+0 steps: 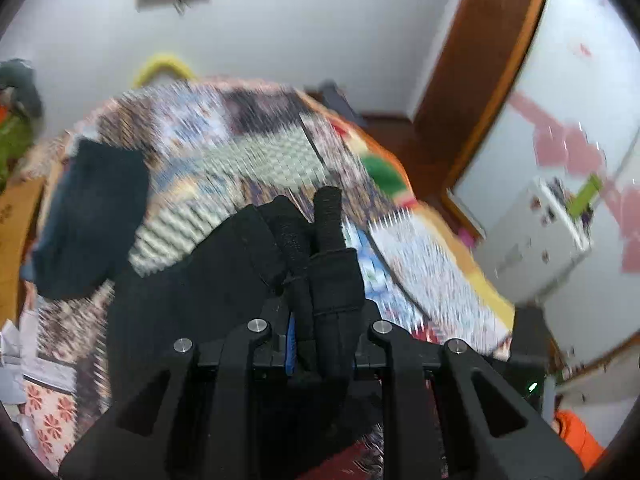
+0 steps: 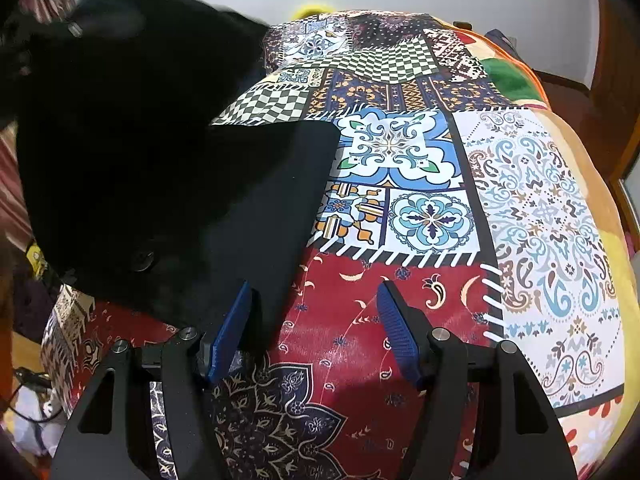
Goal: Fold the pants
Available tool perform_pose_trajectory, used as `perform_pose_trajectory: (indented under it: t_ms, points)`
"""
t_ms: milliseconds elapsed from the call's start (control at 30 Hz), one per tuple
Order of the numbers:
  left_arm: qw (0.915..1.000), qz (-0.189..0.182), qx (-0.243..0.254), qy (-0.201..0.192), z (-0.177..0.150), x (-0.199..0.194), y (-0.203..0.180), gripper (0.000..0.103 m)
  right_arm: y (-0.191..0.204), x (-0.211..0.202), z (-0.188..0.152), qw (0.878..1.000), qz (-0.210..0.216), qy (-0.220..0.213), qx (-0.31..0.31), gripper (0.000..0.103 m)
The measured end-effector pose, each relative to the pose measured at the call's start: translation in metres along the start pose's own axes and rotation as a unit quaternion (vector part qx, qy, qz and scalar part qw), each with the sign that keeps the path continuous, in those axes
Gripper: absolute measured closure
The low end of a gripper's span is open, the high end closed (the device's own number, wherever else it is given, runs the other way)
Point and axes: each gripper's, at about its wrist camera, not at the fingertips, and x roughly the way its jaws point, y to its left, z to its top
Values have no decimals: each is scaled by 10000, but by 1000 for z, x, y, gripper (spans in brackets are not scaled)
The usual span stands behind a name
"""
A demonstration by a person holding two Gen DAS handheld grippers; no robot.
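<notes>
The black pants point(image 2: 160, 160) hang raised at the left of the right wrist view, with a lower part lying flat on the patchwork bedspread point(image 2: 400, 300); a button point(image 2: 142, 259) shows near the bottom. My left gripper point(image 1: 320, 280) is shut on a bunched fold of the black pants point(image 1: 224, 280) and holds it above the bed. My right gripper point(image 2: 316, 320) is open and empty, just above the bedspread, its left finger point(image 2: 232, 332) beside the pants' edge.
A dark blue folded garment point(image 1: 92, 216) lies on the bed's far left in the blurred left wrist view. A wooden door frame point(image 1: 480, 80) and white cabinet point(image 1: 540, 232) stand to the right. The bed's yellow edge point(image 2: 600, 200) drops off at right.
</notes>
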Motion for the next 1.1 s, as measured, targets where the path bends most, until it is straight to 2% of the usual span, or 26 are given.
perform_pose_trajectory:
  t_ms: [133,200,267,300,333,400,533,667,800,933,1100]
  points:
    - [9980,142,296,533,-15,23,-17,84,-1,-3,-3,10000,33,-37,28,42]
    - [9966,242,467,633,-21,23,-26,79,-2,-4,-3,10000,43,-56,32,42]
    - [9957,206,616,664,-23,17,-32,59,-3,-7,-4,9999,53,-80,44,42]
    - [9959,123,656,609,-22,13,-32,37,-3,-9,-5,9999,56,-88,54,42]
    - [9965,86,687,465,-19,5,-30,21,-3,-10,-5,9999,57,-95,68,42]
    - [9968,225,760,110,-17,-12,-27,12,-5,-10,-4,9999,47,-96,104,42]
    - [9943,657,811,-207,-3,-31,-8,5,-7,-12,-4,9998,50,-89,178,42]
    - [9902,1190,660,-317,14,-32,35,1,-9,-15,-4,9997,7,-119,220,42]
    - [9863,1602,386,-7,33,-15,92,1,-9,-19,-2,9996,-34,-164,244,42]
    - [9777,2058,67,418,46,21,147,0,-7,-20,2,9994,-63,-200,264,42]
    - [9666,2340,85,1045,41,78,186,0,-5,-19,4,9993,-97,-203,287,42]
